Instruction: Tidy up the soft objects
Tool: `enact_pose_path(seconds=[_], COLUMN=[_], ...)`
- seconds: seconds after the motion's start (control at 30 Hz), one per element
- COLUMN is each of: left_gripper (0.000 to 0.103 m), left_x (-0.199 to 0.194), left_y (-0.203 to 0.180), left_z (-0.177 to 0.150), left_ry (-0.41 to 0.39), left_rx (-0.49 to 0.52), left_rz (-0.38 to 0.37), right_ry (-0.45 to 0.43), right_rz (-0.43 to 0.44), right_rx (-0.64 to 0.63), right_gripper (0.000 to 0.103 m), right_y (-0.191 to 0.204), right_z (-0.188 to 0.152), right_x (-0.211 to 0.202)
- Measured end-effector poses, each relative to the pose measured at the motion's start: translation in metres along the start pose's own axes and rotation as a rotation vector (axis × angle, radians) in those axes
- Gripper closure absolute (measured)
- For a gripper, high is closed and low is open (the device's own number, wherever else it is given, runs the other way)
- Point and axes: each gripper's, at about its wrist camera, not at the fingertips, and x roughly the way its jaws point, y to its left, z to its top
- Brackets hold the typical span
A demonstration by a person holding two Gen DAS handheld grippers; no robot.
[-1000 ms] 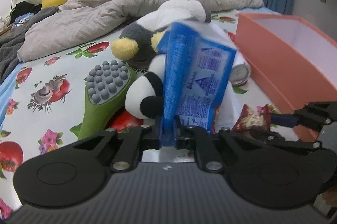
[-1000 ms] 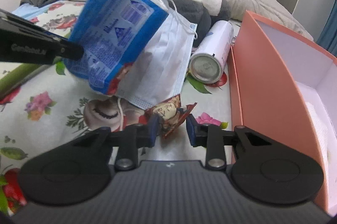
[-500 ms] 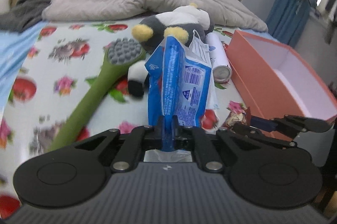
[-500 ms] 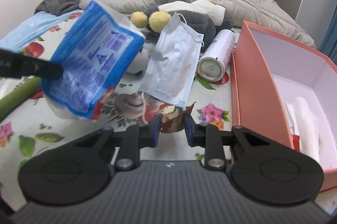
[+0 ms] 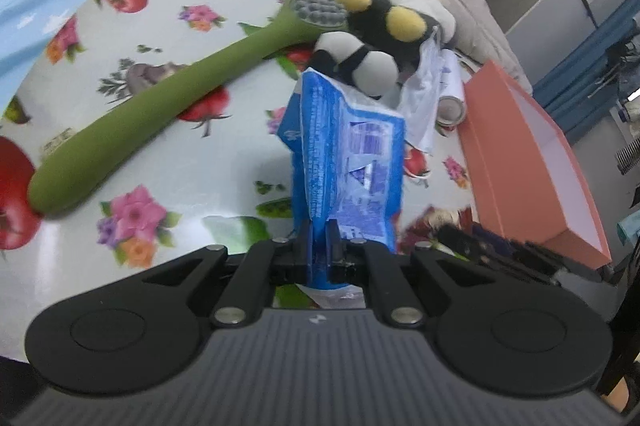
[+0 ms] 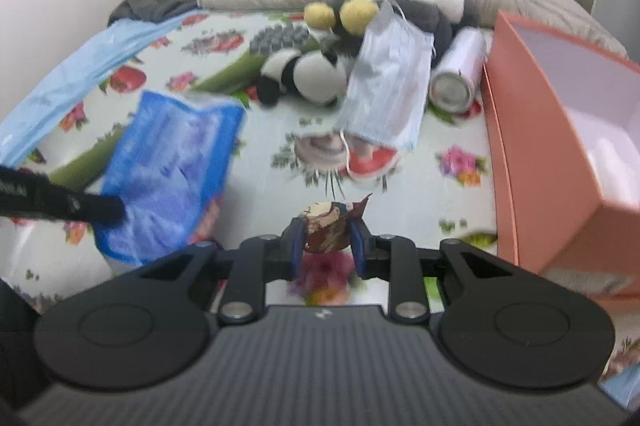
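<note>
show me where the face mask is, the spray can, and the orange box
face mask (image 6: 386, 85), right wrist view, middle of its pleated front.
spray can (image 6: 452, 89), right wrist view, round metal end facing the camera.
orange box (image 6: 532, 161), right wrist view, its outer side wall.

1. The left gripper (image 5: 319, 240) has its jaws clamped on the bottom edge of a blue packet (image 5: 346, 161), which stands upright above the floral sheet (image 5: 168, 153).
2. A long green massage brush (image 5: 160, 105) lies diagonally on the sheet to the left, its grey nubbed head beside a plush toy (image 5: 384, 25) with yellow pom-poms.
3. A small panda plush (image 5: 356, 59) sits just behind the packet's top edge.
4. A white face mask (image 5: 424, 97) and a white can (image 5: 452, 97) lie beside an open orange box (image 5: 520, 153) on the right.
5. The right gripper (image 5: 472, 240), blurred, shows at lower right near a dark red wrapper (image 5: 436, 222).
</note>
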Motion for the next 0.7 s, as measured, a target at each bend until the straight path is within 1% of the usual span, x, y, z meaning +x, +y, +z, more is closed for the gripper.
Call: enact_pose_path(seconds=[0.07,0.13,0.17,0.2,0.23,0.27,0.3,0.37,0.4,0.5,0.53,0.6,0.7], left_gripper=[0.096,0.094,0.090,0.086,0.081,0.070,0.055,0.041,0.037,0.032,0.032,0.027,0.027], left_x=[0.000,0.001,0.001,0.001,0.000,-0.001,-0.003,-0.007,-0.008,-0.011,-0.013,-0.015,-0.018], left_y=[0.005,0.009,0.011,0.012,0.013,0.015,0.016,0.017,0.019,0.022,0.021,0.019,0.015], left_z=[0.002,0.003,0.004,0.005,0.006,0.007,0.008,0.009,0.010,0.013,0.014,0.014,0.014], left_ry=[0.002,0.007,0.006,0.008,0.003,-0.006,-0.018,-0.040,-0.045,-0.047,-0.050,-0.061,-0.075], left_rx=[-0.014,-0.021,-0.026,-0.030,-0.032,-0.036,-0.041,-0.052,-0.058,-0.082,-0.083,-0.078,-0.069], left_rz=[0.006,0.027,0.034,0.040,0.046,0.054,0.063,0.074,0.075,0.064,0.063,0.055,0.041], right_ry=[0.027,0.053,0.064,0.073,0.075,0.075,0.073,0.063,0.057,0.029,0.015,-0.011,-0.043], right_rz=[-0.003,-0.009,-0.012,-0.017,-0.019,-0.021,-0.023,-0.024,-0.025,-0.017,-0.015,-0.015,0.018], right_rx=[0.022,0.049,0.058,0.065,0.068,0.067,0.064,0.054,0.048,0.006,-0.019,-0.070,-0.142], right_gripper=[0.073,0.073,0.069,0.063,0.061,0.057,0.057,0.057,0.057,0.057,0.057,0.057,0.057], right_y=[-0.002,-0.006,-0.008,-0.011,-0.012,-0.014,-0.016,-0.018,-0.020,-0.020,-0.018,-0.013,-0.003], right_z=[-0.006,-0.012,-0.014,-0.016,-0.017,-0.019,-0.019,-0.018,-0.017,-0.009,-0.005,0.003,0.014], right_x=[0.001,-0.001,-0.001,-0.003,-0.004,-0.007,-0.010,-0.015,-0.017,-0.022,-0.023,-0.025,-0.024])
